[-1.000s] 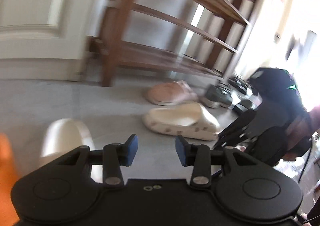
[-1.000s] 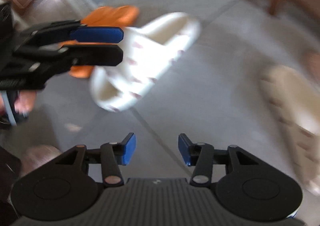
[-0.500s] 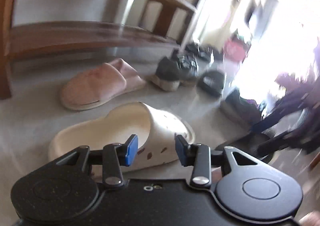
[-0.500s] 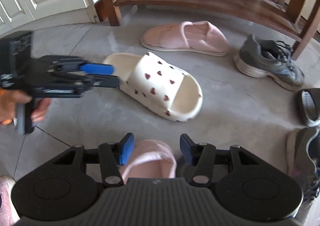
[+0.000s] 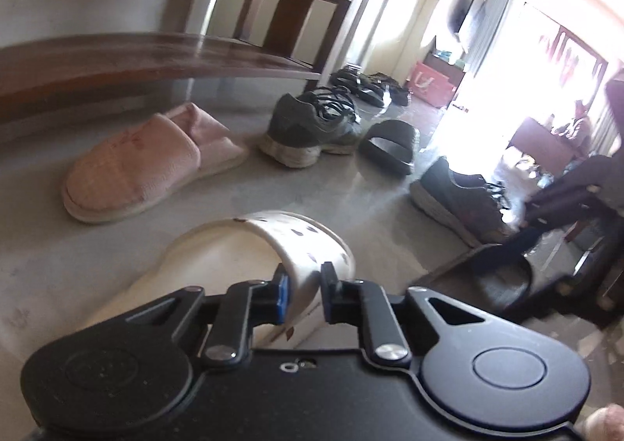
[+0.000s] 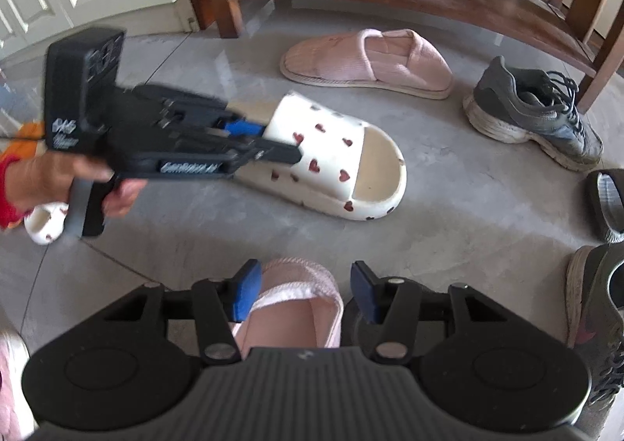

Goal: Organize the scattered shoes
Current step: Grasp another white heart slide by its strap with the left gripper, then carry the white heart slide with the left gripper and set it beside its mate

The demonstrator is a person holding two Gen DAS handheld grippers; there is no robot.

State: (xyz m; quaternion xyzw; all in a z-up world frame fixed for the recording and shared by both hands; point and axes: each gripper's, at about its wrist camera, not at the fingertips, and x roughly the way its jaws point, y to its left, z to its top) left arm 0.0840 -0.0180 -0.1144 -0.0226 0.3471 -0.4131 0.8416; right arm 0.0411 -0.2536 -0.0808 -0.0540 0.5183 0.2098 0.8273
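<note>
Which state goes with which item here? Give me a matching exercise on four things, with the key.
Things:
1. cream heart slide
2. pink slipper
3. left gripper
4. black slide

States:
A. lying untouched beyond the grey sneaker
B. between the open right gripper fingers
C. strap pinched
D. shut on a strap

Pairs: 1-C, 2-B, 3-D, 4-A

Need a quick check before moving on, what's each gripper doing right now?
Left gripper: shut on the strap of the white slipper.
Right gripper: open, with the pink slipper between its fingers, not gripped.
</note>
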